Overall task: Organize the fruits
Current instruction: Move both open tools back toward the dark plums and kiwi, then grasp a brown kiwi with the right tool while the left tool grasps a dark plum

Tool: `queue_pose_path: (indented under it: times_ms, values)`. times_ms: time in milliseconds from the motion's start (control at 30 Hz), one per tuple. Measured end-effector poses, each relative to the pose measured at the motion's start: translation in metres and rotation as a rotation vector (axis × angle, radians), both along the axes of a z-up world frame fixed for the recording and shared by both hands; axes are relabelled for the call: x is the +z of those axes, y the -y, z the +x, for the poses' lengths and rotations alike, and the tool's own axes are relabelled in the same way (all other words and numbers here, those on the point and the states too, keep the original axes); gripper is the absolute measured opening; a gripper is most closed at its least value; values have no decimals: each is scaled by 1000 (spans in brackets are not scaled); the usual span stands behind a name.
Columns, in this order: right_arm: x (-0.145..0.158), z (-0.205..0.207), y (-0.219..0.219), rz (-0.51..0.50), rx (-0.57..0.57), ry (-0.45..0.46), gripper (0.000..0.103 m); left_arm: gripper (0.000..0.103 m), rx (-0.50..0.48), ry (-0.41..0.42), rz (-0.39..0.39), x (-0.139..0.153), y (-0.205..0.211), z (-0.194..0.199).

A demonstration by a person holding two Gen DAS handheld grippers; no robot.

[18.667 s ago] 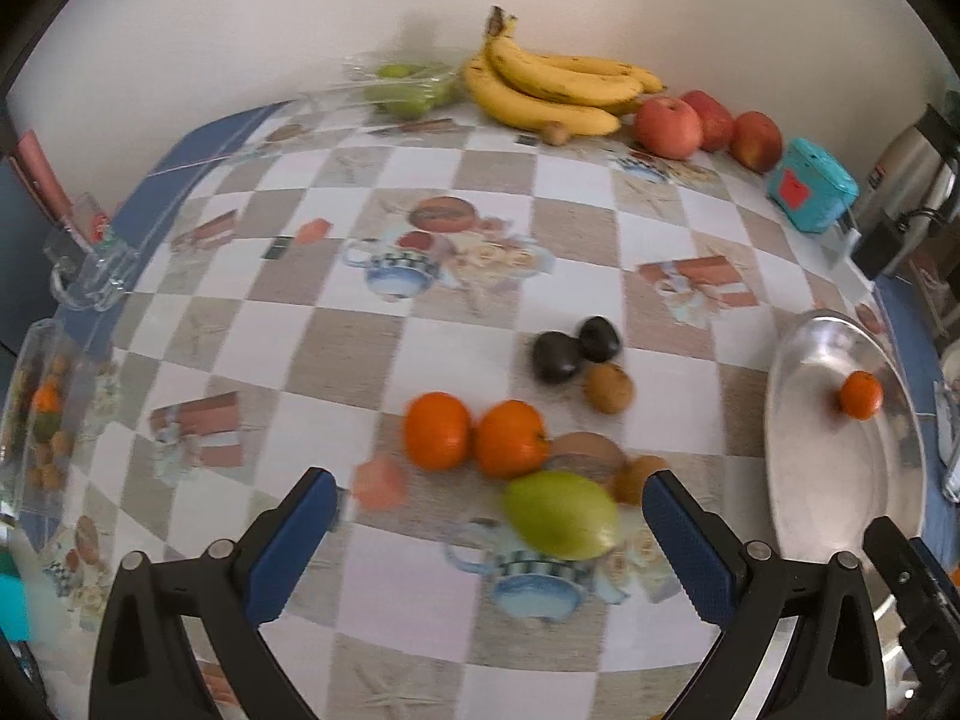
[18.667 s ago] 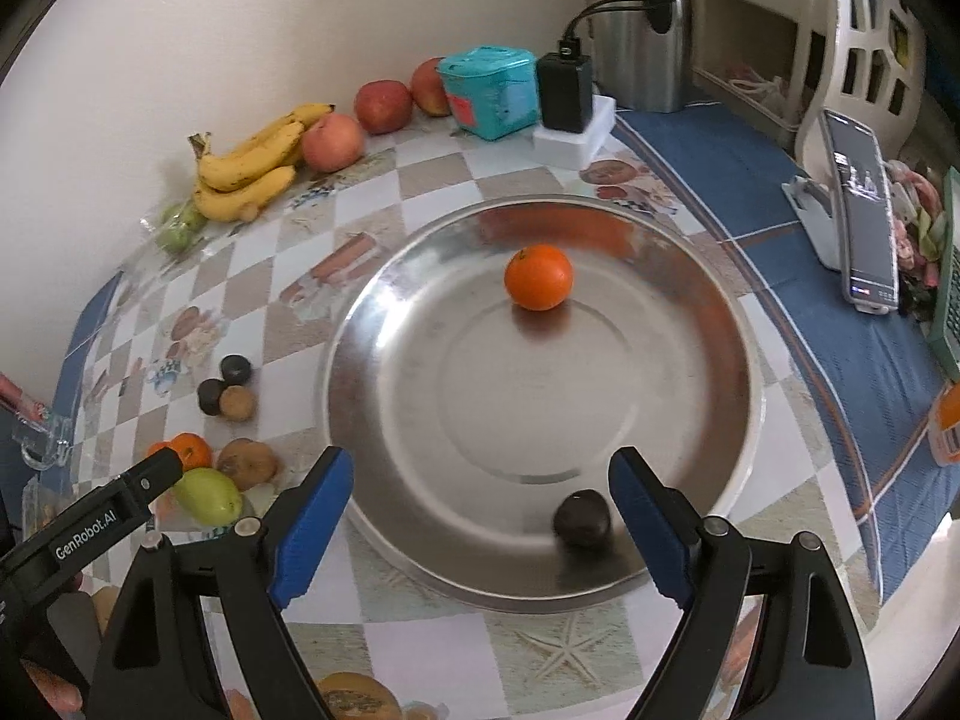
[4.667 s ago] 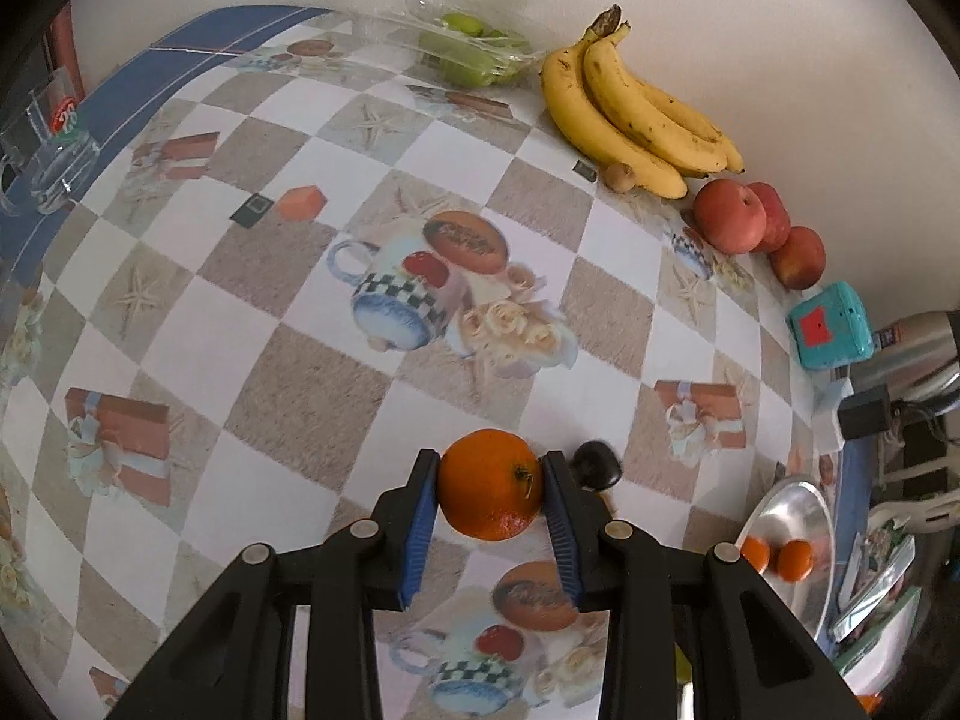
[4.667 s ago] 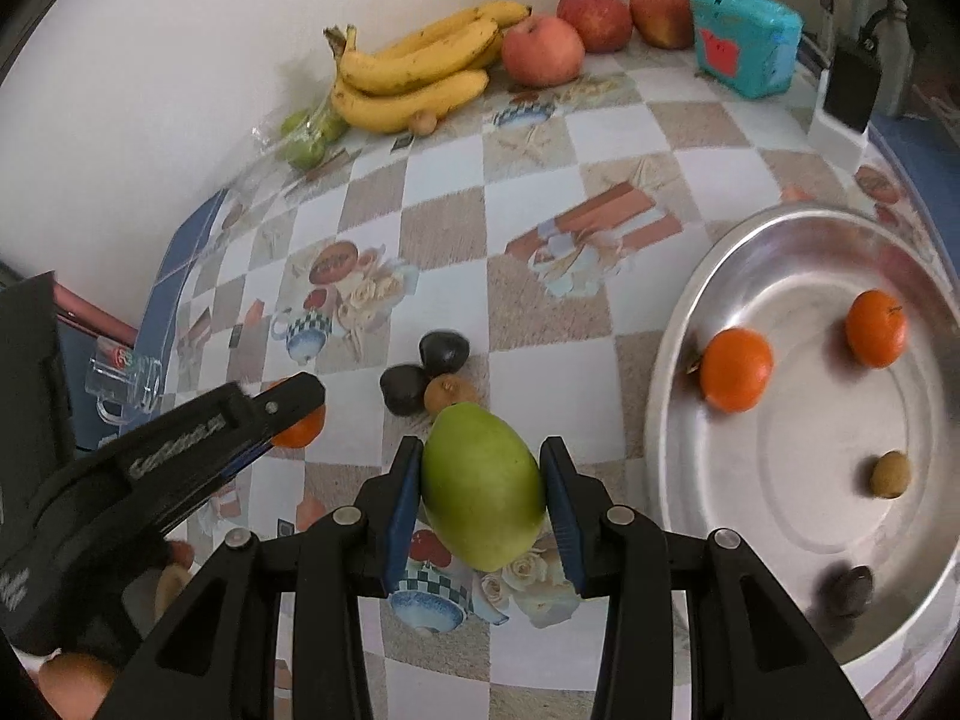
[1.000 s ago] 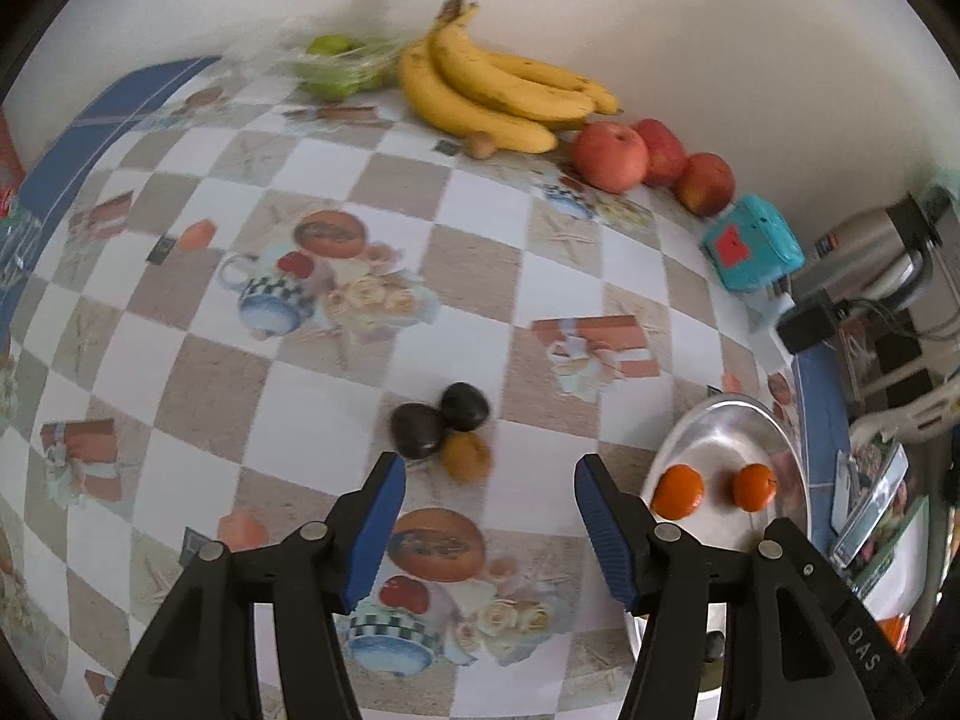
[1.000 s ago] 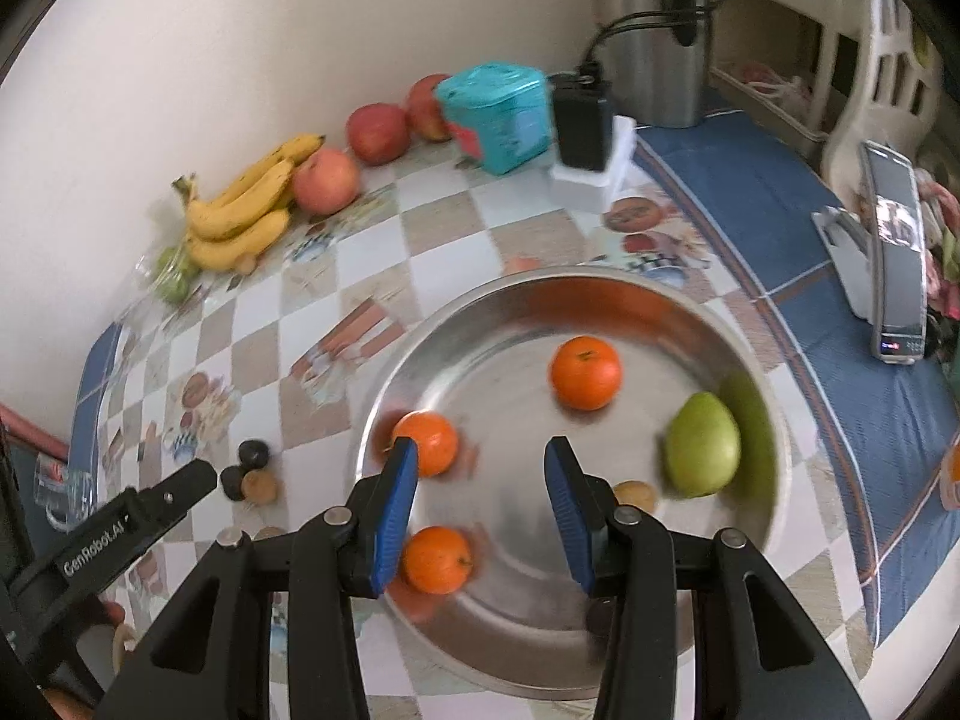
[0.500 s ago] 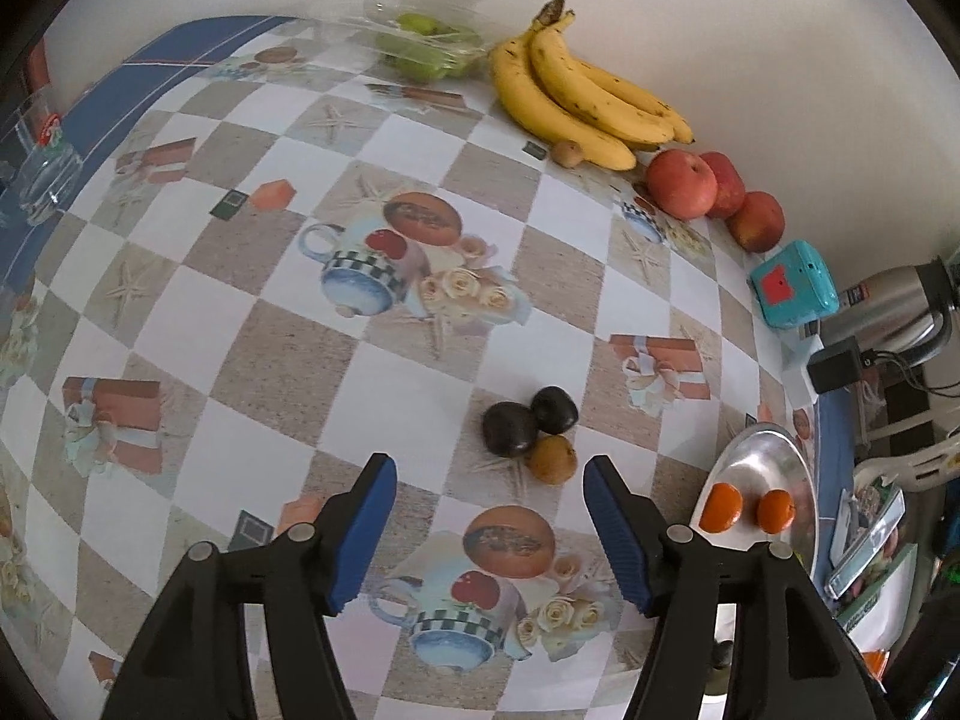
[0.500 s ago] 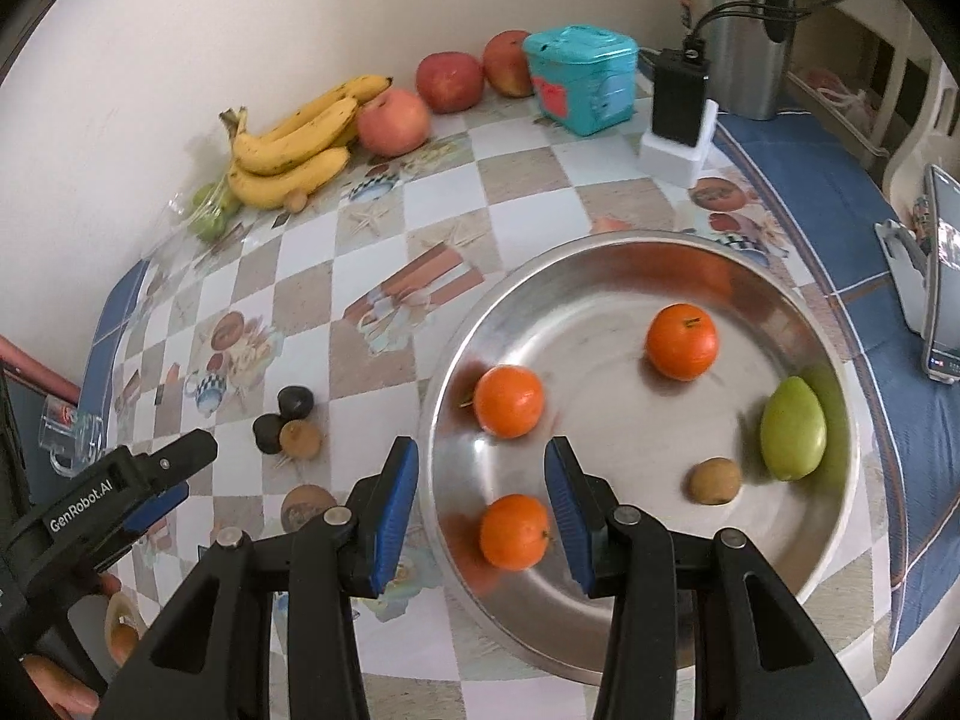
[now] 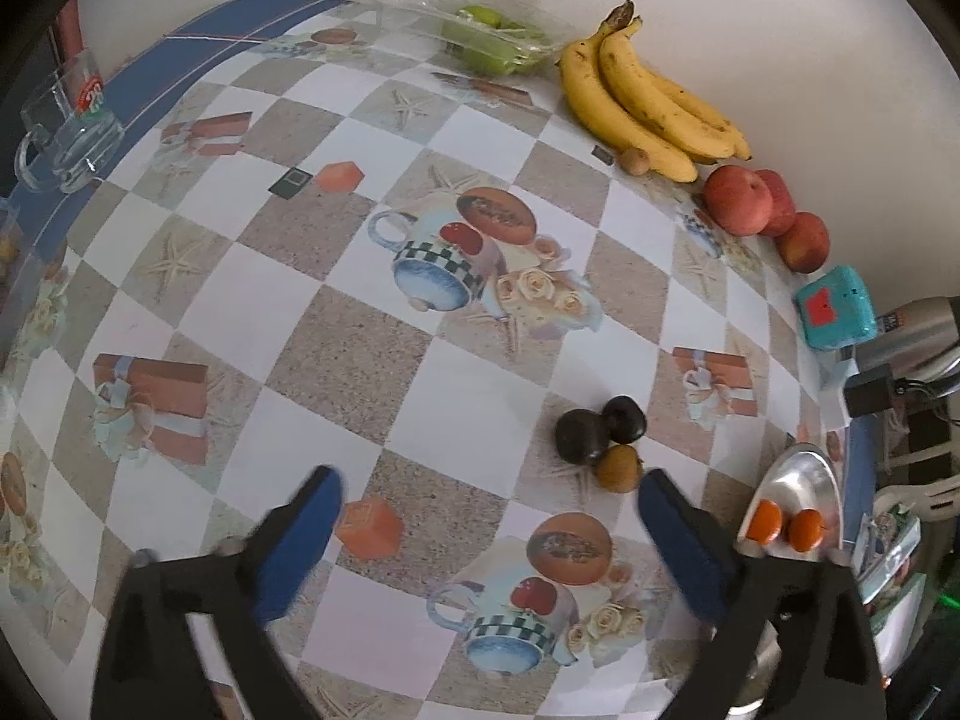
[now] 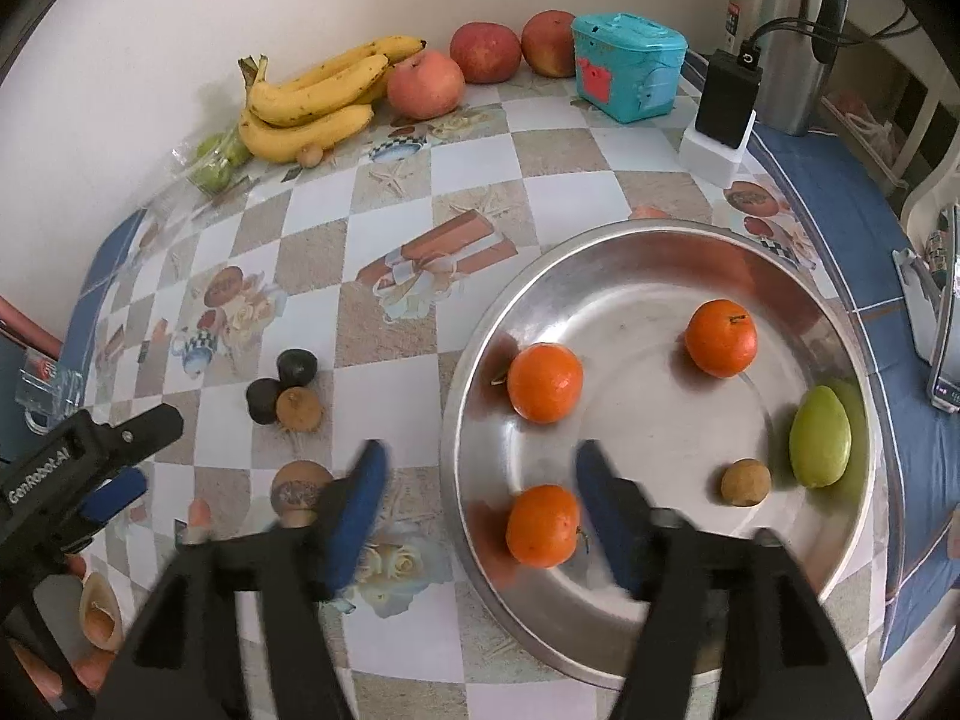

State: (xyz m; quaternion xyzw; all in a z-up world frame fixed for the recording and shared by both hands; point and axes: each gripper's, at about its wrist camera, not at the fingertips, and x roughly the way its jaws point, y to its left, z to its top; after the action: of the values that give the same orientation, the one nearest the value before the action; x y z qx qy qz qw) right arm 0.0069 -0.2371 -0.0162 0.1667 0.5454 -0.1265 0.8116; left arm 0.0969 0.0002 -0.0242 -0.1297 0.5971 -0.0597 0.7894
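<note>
Glossy checkered tablecloth point(image 10: 384, 204) w/ round steel tray point(image 10: 600, 252); left gripper point(image 9: 489, 507) & right gripper point(image 10: 477, 480) both just spreading, empty.

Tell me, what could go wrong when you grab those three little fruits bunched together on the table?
The two dark round fruits and the small brown fruit touch each other, so closing on one may knock the others rolling across the smooth checked tablecloth. The left gripper, jaws just opened wide and empty, could catch two at once. Fruit dropped into the round metal tray might bump the three oranges.
</note>
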Motion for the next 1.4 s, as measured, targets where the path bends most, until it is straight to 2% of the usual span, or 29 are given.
queue_pose_path:
  times_ms: [133, 200, 500, 600, 967, 1233, 1400]
  values:
    - [-1, -1, 2, -10, -9, -3, 72, 103, 10, 1, 18, -2, -1, 1]
    - [-1, -1, 3, -13, -12, -2, 81, 103, 18, -6, 25, -4, -2, 1]
    - [0, 0, 0, -12, 9, 19, 83, 103, 23, 3, 58, -4, -2, 2]
    - [3, 0, -1, -8, 13, 43, 91, 103, 22, 6, 61, -3, -1, 2]
    - [7, 7, -8, -2, 34, 90, 93, 103, 19, 31, 85, 0, -1, 6]
    - [5, 21, -17, 113, 64, 128, 93, 103, 29, 46, 111, 2, -4, 15]
    - [4, 31, -30, 117, 105, 130, 93, 103, 59, 42, 113, 2, -11, 23]
